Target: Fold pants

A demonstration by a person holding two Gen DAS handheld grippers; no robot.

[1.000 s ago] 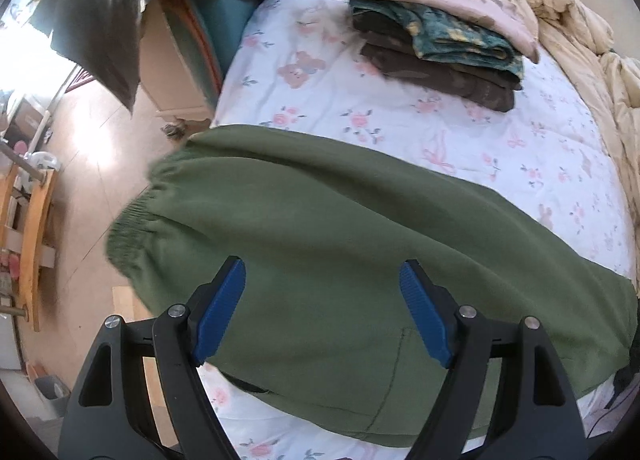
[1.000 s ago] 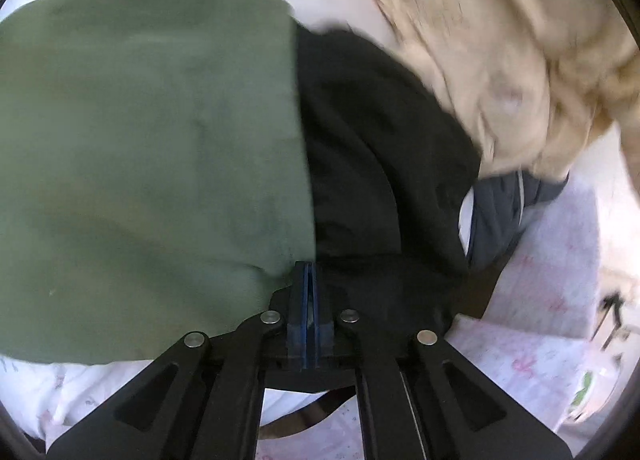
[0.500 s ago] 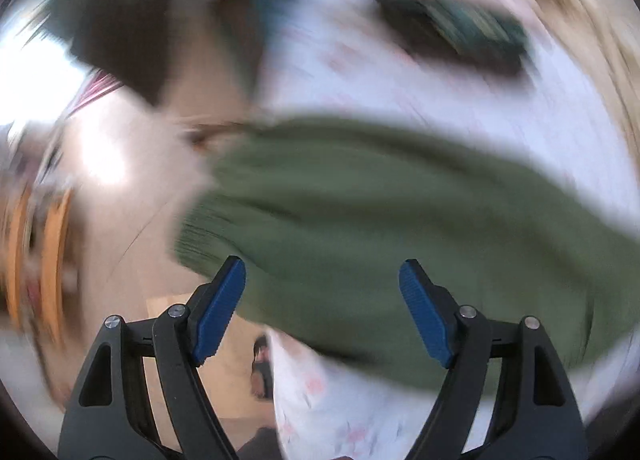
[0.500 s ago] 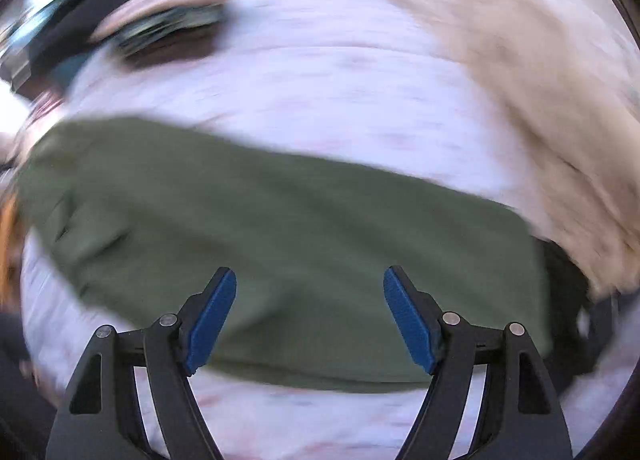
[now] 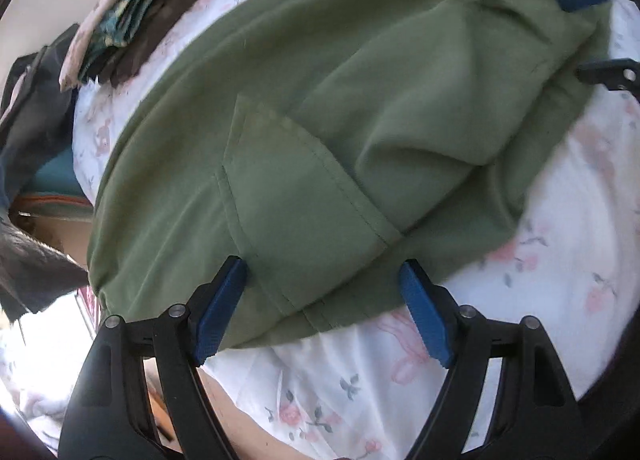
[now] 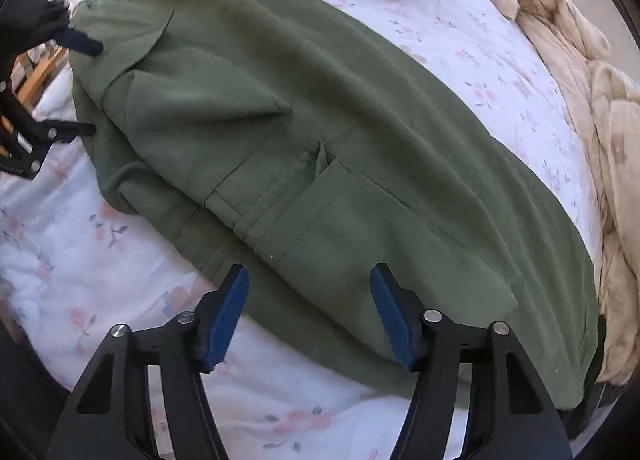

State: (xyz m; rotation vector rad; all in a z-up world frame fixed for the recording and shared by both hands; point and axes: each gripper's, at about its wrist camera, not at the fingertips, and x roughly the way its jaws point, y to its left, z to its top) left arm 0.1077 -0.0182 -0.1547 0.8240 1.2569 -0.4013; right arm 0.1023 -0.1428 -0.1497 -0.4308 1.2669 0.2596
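Left wrist view: the left gripper (image 5: 322, 308) is standing wide open, jaws empty, exactly as a second ago, but it is no longer hovering over the plain middle of the pants (image 5: 320, 120); it is now pointing steeply down at their near edge. The pocket (image 5: 296, 212) is lying just ahead of and between the fingers (image 5: 222, 308), with the hem running from one blue pad to the other; no pad is pressing cloth. The pants are lying long across the sheet (image 5: 440, 380), a loose flap doubled over beyond the right-hand pad. The stack (image 5: 132, 20) of folded clothes is sitting well beyond the fingers, up left. The right gripper (image 5: 588, 32) is showing at the far top right, over the other end of the pants. Right wrist view: the right gripper (image 6: 310, 312), clamped tight a second ago beside a black garment, is now released and its jaws are closing again, with the near edge of the pants (image 6: 340, 140) between them but not yet pinched. The left gripper (image 6: 86, 88) is visible far left at the other end. The quilt (image 6: 580, 80) is bunched well off to the right. Judgement: both grippers are taking stations along the near edge; the next fold is not yet started.
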